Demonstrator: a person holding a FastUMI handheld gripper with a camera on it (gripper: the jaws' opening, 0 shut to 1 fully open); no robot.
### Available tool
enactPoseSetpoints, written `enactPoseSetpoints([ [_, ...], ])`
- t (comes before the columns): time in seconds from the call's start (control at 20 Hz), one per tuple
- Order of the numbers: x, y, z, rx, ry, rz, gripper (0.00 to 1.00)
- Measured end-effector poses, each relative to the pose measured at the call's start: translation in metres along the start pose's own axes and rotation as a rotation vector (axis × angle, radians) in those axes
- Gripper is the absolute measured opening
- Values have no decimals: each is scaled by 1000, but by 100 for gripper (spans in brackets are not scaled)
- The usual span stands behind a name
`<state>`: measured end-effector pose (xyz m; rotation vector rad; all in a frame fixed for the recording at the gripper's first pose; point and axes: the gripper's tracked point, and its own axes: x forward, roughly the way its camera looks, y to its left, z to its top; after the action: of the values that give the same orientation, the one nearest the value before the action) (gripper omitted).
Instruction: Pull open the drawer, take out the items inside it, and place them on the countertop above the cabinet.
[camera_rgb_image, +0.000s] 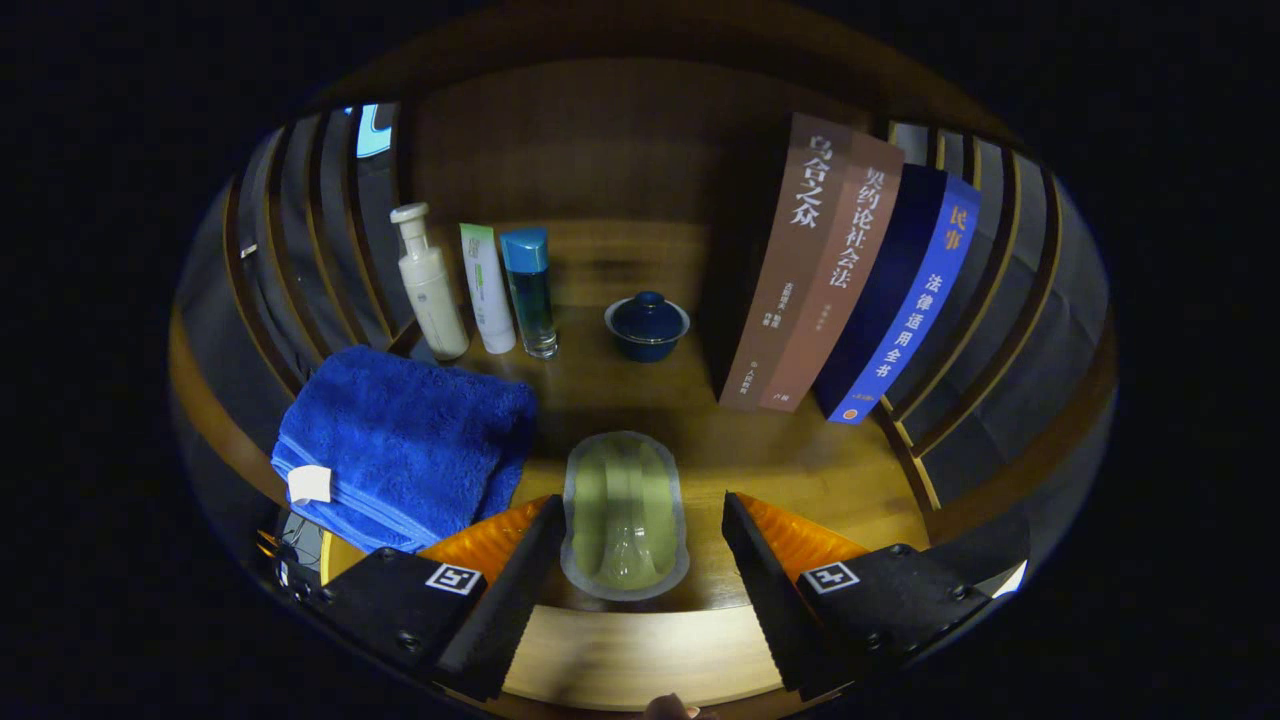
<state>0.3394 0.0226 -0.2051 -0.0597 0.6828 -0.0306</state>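
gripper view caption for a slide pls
Open tongs straddle a sealed green packet on the wooden countertop, untouched.

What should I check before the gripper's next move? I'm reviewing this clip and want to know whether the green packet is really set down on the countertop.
1. Packet on the wood: the green packet lies flat on the countertop. Ok.
2. Grip released: the gripper is open; the left finger sits right at the packet's edge, the right finger stands apart. Contact on the left: cannot tell.
3. Room around it: the blue towel is close on the left without overlapping the packet. Ok.
4. Path ahead: the lidded bowl and books stand well beyond the packet. Ok.
5. Drawer emptied: cannot tell.
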Motion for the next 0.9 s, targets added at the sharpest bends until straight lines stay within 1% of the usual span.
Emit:
enactPoseSetpoints([
  [0.2,-33,1,-8,21,-63,5,100],
  [0.35,-71,-4,-10,28,-154,-11,100],
  [0.45,-100,-3,-14,46,-228,-6,100],
  [0.55,-129,-3,-25,61,-295,-6,100],
  [0.75,-184,-3,-54,34,-437,-13,100],
  [0.9,-218,0,-87,67,-528,1,99],
])
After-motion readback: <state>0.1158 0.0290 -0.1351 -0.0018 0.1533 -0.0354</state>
